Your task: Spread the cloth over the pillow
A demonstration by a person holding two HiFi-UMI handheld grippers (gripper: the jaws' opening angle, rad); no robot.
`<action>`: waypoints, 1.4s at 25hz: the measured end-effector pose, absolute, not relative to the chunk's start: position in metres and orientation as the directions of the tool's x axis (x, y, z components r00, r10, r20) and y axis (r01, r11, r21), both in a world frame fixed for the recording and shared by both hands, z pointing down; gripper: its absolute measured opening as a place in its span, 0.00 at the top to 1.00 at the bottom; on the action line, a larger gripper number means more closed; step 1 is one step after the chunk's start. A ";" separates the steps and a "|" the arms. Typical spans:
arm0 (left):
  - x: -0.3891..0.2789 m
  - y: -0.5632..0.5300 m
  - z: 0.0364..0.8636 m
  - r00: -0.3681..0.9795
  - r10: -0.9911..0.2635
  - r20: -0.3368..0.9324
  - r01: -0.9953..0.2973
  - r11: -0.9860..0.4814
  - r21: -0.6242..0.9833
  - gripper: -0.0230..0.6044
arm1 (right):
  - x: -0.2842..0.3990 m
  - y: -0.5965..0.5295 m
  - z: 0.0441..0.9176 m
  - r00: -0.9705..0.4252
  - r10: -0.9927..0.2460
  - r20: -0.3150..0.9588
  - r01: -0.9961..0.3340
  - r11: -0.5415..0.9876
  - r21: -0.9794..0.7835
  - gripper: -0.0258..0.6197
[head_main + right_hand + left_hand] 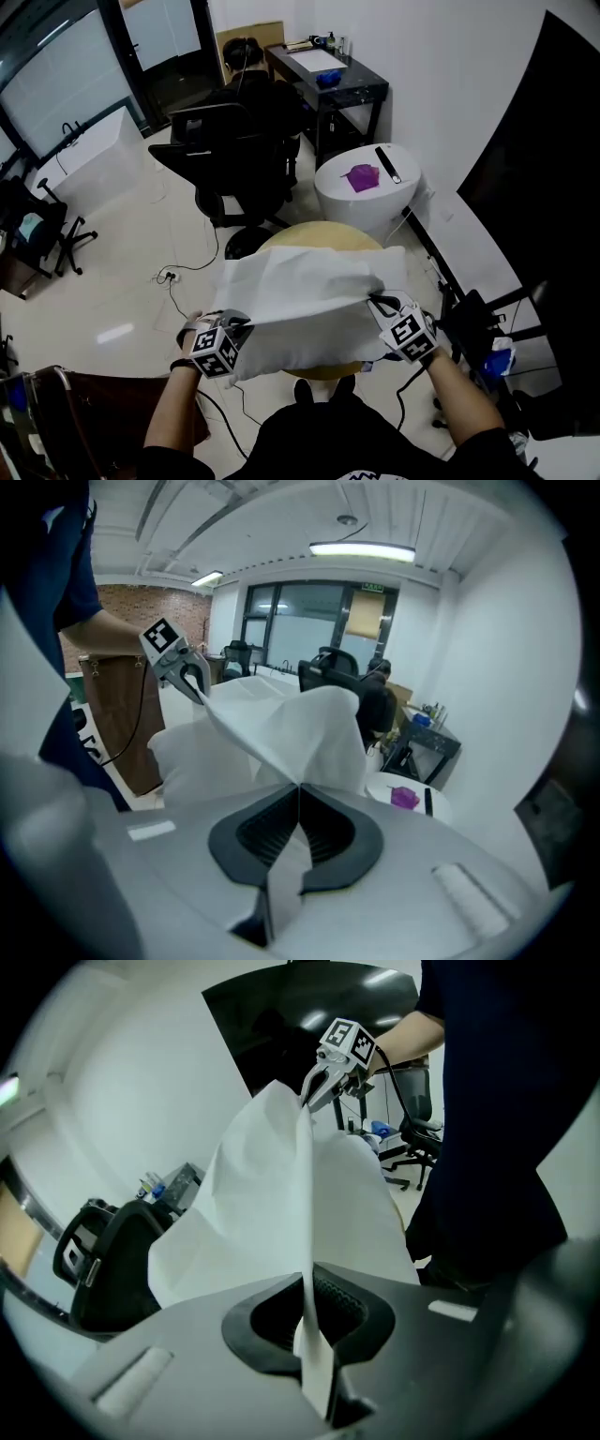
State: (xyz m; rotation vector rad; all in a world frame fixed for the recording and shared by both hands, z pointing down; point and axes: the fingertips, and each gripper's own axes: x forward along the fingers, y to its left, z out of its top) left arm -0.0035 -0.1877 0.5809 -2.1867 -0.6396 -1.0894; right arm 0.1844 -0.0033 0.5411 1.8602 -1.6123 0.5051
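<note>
Gripping a near corner of the cloth point(300, 281) in each tool, I had the left gripper point(314, 1335) clamped tight on its fold and the right gripper point(298, 827) closed just as firmly on the other corner. The near hem was drawn taut between them. Below that hem lay the pillow point(309, 342), resting on the round table point(323, 232). The cloth reached out over the pillow's far side, while its near face was bare.

As I judged it, the step in hand was laying the cloth down. Doing it well meant holding both corners level and the hem tight, bringing it to the pillow's near edge, and letting go only once the fabric lay flat. A slack middle would bunch, and an uneven pull would leave one side uncovered. The far part showed folds, so a gentle tug toward me seemed wise.

Left of the table, cables point(178, 277) trailed across the floor. Just beyond it stood a white drum point(375, 206) bearing a purple scrap point(361, 177) and a dark bar point(387, 164). Farther off, a person point(253, 94) sat in an office chair point(220, 131) beside a black desk point(342, 89). Nothing stood between cloth and pillow. Only the drum looked close enough to catch a far corner thrown too long.
</note>
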 end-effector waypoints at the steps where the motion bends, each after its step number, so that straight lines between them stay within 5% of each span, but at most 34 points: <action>1: -0.007 -0.185 0.587 0.521 0.161 0.838 0.657 -0.702 -0.274 0.96 | 0.181 -0.001 0.549 0.156 -0.728 0.668 -0.981 -0.038 0.188 0.94; 10: -0.048 -0.173 0.588 0.305 0.389 0.870 0.667 -0.739 0.096 0.96 | 0.142 0.007 0.556 -0.027 -0.664 0.747 -0.973 0.189 0.133 0.94; 18: -0.058 -0.175 0.515 0.333 0.378 0.864 0.657 -0.750 0.075 0.80 | 0.086 0.011 0.570 -0.094 -0.624 0.776 -0.928 0.337 0.158 0.94; 25: 0.046 -0.158 0.442 0.609 0.272 0.745 0.626 -0.742 -0.240 0.80 | 0.074 0.020 0.580 -0.100 -0.641 0.761 -0.938 0.315 0.143 0.94; 35: 0.189 -0.075 0.475 0.545 0.466 0.697 0.633 -0.774 0.022 0.80 | 0.060 0.034 0.581 -0.125 -0.652 0.748 -0.952 0.290 0.094 0.94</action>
